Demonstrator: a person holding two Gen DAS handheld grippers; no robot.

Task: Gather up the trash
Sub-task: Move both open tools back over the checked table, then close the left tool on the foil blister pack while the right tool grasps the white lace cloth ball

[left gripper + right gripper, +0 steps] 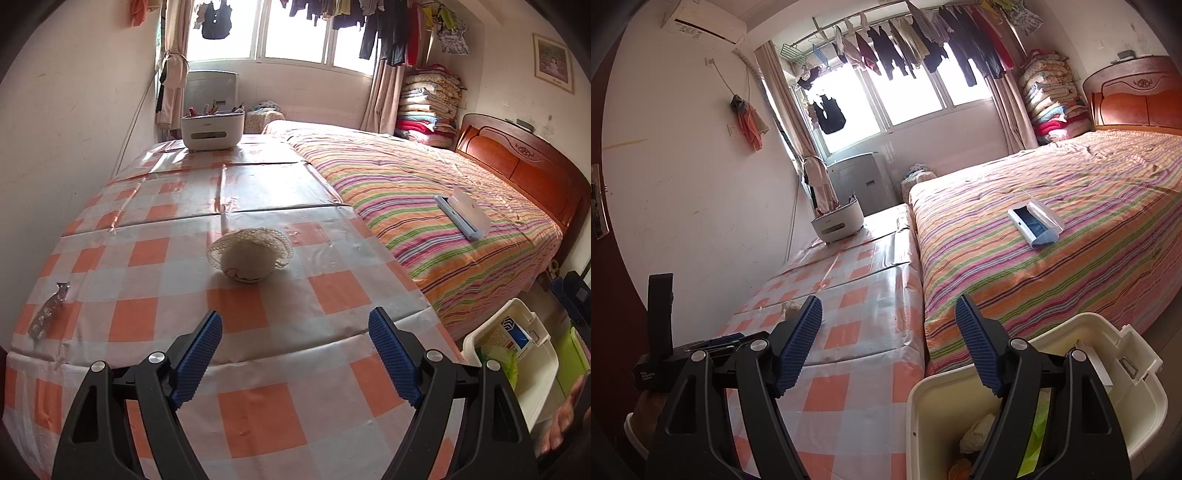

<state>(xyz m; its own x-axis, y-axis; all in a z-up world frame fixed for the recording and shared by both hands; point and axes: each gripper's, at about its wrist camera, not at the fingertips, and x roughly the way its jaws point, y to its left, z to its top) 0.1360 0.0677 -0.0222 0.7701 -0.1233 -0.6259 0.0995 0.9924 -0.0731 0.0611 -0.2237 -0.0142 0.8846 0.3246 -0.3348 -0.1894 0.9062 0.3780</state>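
Our left tongs (295,354), wide open and empty, sit nearest: the foam fruit net (248,254) lies straight ahead, mid-surface (155,254).

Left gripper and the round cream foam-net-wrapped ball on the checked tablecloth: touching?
Apart. The left wrist view shows the left gripper open, with bare checked tablecloth visible between its fingertips and the round cream foam-net-wrapped ball.
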